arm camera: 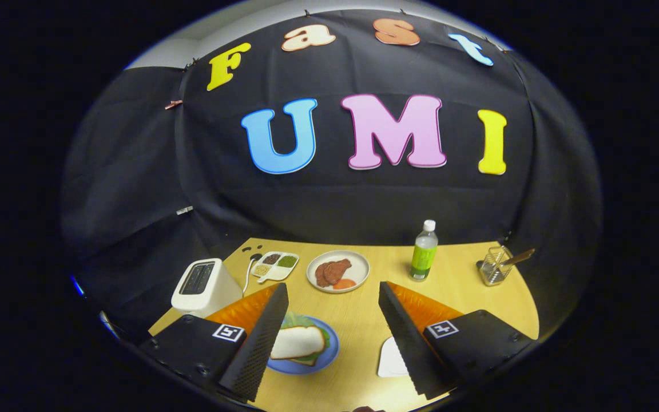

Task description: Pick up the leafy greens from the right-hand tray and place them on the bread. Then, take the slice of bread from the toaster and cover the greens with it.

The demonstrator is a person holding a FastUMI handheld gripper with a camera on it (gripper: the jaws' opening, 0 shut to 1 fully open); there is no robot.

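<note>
My gripper (332, 289) is open above the wooden table, nothing between its fingers. Just inside the left finger lies a blue plate (330, 350). On it a white bread slice (298, 342) lies on top of leafy greens (302, 321), whose edges stick out around it, and another bread slice peeks out underneath. The left finger hides part of this stack. A white toaster (203, 286) stands beyond the left finger, its top slots dark. By the right finger lies a white tray (392, 360), partly hidden by it, bare where it shows.
Beyond the fingertips sits a white plate with meat slices (338, 271). A divided dish of seasonings (275, 265) lies next to the toaster. A green bottle (423, 252) and a glass holder with a utensil (495, 266) stand at the back right. The table edge (521, 297) curves round on the right.
</note>
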